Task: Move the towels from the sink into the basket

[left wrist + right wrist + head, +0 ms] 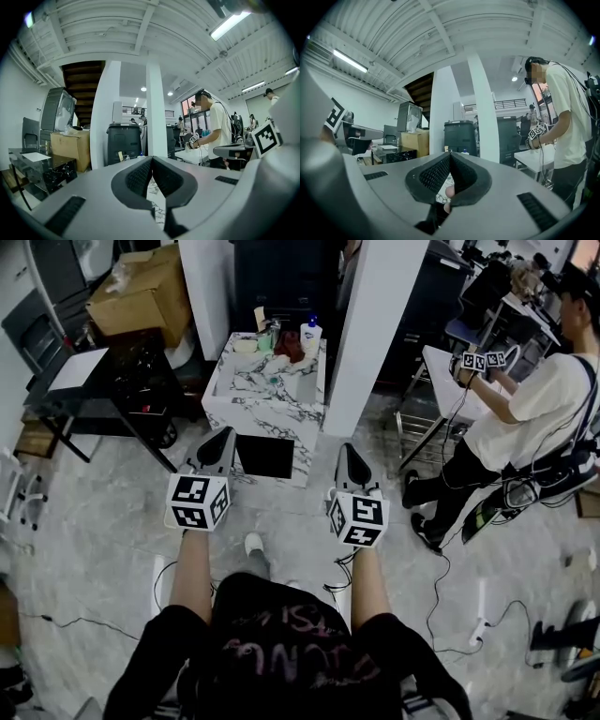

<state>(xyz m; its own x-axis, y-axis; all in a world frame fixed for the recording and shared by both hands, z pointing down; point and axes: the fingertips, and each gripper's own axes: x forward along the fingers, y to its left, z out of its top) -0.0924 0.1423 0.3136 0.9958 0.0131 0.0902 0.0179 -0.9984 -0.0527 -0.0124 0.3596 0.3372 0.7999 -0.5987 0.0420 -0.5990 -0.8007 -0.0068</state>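
Head view: left tool (217, 448) and right tool (351, 461) are well short of the sink (225, 390). Towels too small to tell; no basket seen.
Left gripper view: jaws pressed together, empty.
Right gripper view: same.
Judged: 0 towels moved, task not begun.

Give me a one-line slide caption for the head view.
Left gripper and right gripper, both shut and empty, point toward the marble sink unit ahead; another person stands at right.

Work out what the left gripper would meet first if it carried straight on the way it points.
Probably the marble-patterned sink unit: the left gripper, jaws shut, points at its near left corner. Depth is unclear, so it may pass beside it.
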